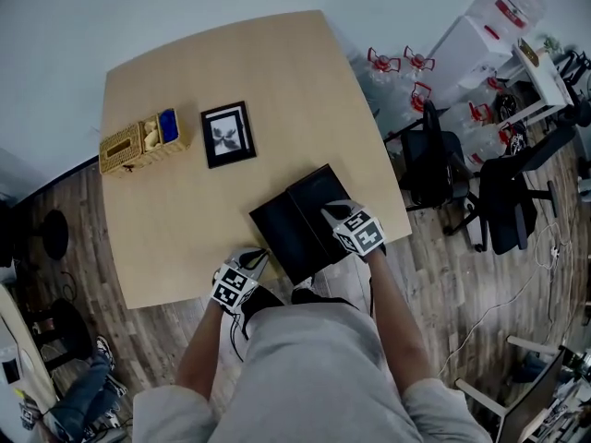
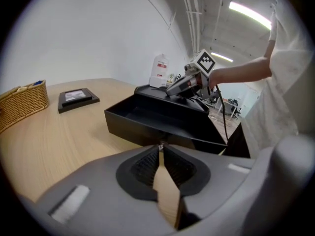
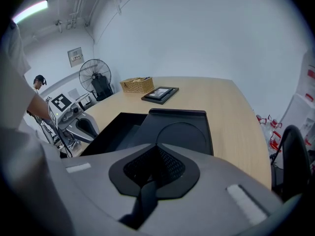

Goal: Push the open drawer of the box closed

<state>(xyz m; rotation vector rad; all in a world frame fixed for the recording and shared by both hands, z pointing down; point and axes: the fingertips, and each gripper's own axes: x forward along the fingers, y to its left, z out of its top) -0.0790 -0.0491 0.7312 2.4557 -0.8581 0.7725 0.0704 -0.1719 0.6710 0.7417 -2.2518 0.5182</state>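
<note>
Nearest, at the desk's [image 1: 277, 81] front edge, the left gripper [image 1: 254, 261] hangs just short of the open drawer [image 1: 282, 233]. Its tongs stand only a crack apart, with bare wood showing through the slit and nothing caught between them. The drawer is a shallow black tray that looks empty, pulled well out of the black box [image 1: 323, 197] toward the person's left side, and its long outer wall faces this gripper. Just beyond it, the right gripper [image 1: 334, 215] rests over the box's flat lid with its tongs pressed together and holding nothing. Whether the tips actually bear on the lid cannot be told. The box and drawer look stiff, thin-walled and light, with a smooth matte skin, so pinching is likely unnecessary. A flat push with the tong tips against the middle of the drawer's outer wall should serve, since a push near one corner would probably skew the tray in its slot. Being light on a slick wooden top, the whole box may well slide instead of the drawer going in, so weight from the right gripper on the lid seems sensible. Farther back lie a black picture frame [image 1: 228, 134] and a wicker basket [image 1: 138, 144], both well clear.
</note>
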